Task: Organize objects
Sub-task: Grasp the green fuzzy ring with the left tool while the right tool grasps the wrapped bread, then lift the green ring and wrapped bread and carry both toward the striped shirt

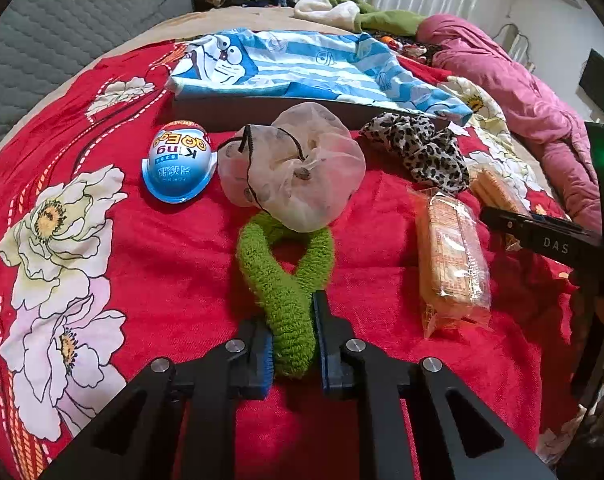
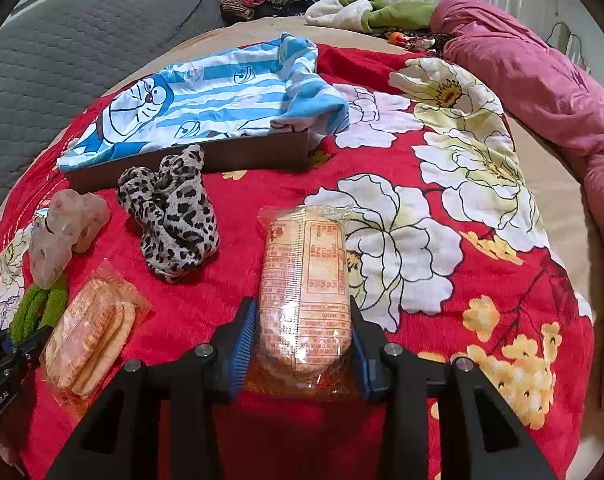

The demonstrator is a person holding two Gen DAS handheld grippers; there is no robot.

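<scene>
Three hair scrunchies lie on the red flowered blanket (image 1: 173,248): a green scrunchie (image 1: 285,276), a sheer pink scrunchie (image 1: 297,176) touching its far end, and a leopard scrunchie (image 1: 422,152) further right. There are two cracker packs and one blue egg-shaped toy (image 1: 177,164). One shallow dark box (image 2: 205,158) sits behind them, with a blue striped cartoon cloth (image 1: 302,64) draped over it.

The left gripper (image 1: 293,340) has its blue pads pressed close on the near end of the green scrunchie, which is pinched narrow between them and rests on the blanket. The right gripper (image 2: 304,334) is closed part-way around the near end of the cracker pack (image 2: 306,280); both pads seem to touch the wrapper, though the clear film makes that hard to judge.

Only the left view shows the egg toy. Only the right view shows the second cracker pack (image 2: 89,336) in full, lying between the two grippers, and the box's right corner.
</scene>
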